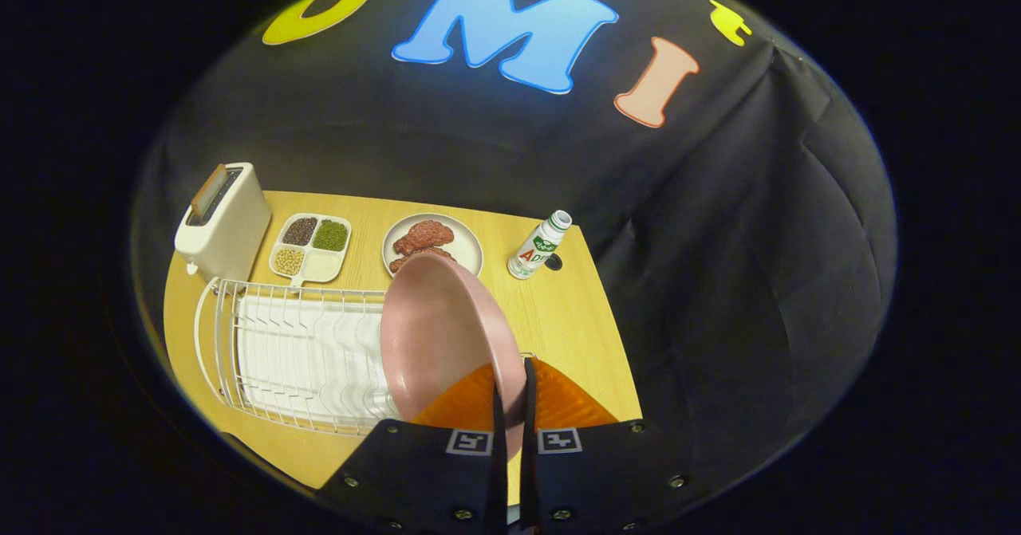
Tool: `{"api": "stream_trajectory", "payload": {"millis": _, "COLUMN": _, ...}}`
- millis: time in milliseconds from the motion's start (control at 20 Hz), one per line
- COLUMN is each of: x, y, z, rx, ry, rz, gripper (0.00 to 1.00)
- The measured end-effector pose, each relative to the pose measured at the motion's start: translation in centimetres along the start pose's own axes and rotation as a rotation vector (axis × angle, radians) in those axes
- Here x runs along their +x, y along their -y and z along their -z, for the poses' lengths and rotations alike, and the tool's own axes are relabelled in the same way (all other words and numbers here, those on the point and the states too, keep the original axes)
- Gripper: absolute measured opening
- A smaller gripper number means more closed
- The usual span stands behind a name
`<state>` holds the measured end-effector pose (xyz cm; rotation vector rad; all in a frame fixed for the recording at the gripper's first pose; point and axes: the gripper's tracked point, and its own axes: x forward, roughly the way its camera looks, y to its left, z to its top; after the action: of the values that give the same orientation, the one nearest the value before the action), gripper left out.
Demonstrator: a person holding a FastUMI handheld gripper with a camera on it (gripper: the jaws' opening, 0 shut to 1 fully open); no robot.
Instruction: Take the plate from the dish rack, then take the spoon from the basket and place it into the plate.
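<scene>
Gripper (512, 395): fingers pinching the pink plate's rim.
Pink plate (435, 336): on edge, held above the white dish rack (295, 356).
Orange basket (558, 403): just beneath the fingers.

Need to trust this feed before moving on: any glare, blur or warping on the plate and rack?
Gripper view: evenly lit, no glare; pink plate sharp, clamped edge-on by the gripper; fisheye bows the dish rack wires and table edges; bottle slightly soft.
</scene>
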<state>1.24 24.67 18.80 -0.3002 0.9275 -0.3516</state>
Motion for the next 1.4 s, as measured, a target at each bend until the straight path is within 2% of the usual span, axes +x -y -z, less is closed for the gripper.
{"api": "stream_trajectory", "payload": {"millis": 550, "x": -3.9, "y": 6.2, "z": 10.2, "rx": 0.148, "ry": -0.035, "rz": -0.109, "gripper": 0.06}}
{"api": "stream_trajectory", "payload": {"millis": 750, "x": -3.4, "y": 5.1, "z": 14.6, "rx": 0.189, "ry": -0.060, "rz": -0.216, "gripper": 0.06}}
{"api": "stream_trajectory", "payload": {"millis": 1000, "x": -1.1, "y": 3.2, "z": 19.8, "rx": 0.169, "ry": -0.118, "rz": -0.322, "gripper": 0.06}}
{"api": "stream_trajectory", "payload": {"millis": 1250, "x": 1.0, "y": -1.3, "z": 24.4, "rx": 0.284, "ry": -0.207, "rz": -0.538, "gripper": 0.06}}
{"api": "stream_trajectory", "payload": {"millis": 1400, "x": 3.3, "y": -2.8, "z": 27.0, "rx": 0.289, "ry": -0.259, "rz": -0.600, "gripper": 0.06}}
